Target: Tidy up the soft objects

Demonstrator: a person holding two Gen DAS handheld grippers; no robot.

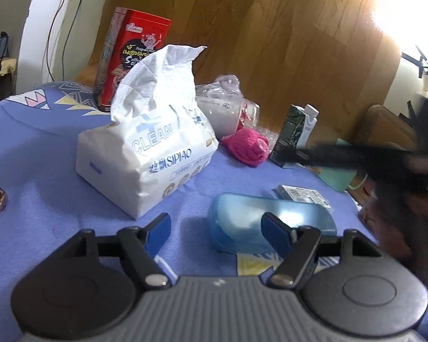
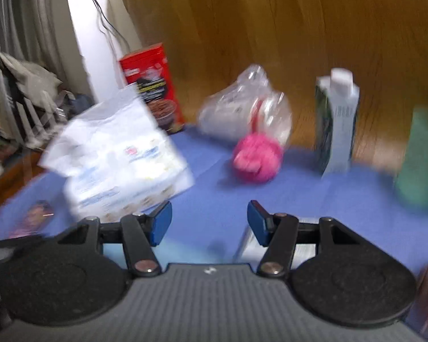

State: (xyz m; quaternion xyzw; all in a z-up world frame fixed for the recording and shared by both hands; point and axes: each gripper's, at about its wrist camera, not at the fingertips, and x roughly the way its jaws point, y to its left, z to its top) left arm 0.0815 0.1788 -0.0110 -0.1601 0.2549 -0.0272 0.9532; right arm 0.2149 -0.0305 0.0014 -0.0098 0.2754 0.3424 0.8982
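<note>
While both hand-held grippers, left (image 1: 215, 228) and right (image 2: 209, 222), gape wide and empty, approach step: next, close on pink towel ball (image 2: 256, 158) beyond tissue pack (image 1: 145, 154).

A glossy brown wood-grain wall panel (image 1: 285, 57) rose behind the blue patterned cloth-covered surface (image 1: 42, 156). A white wall (image 1: 40, 28) with dangling dark cables (image 1: 54, 22) stood at left, and strong glare (image 1: 408, 5) whitened the upper right corner.
</note>
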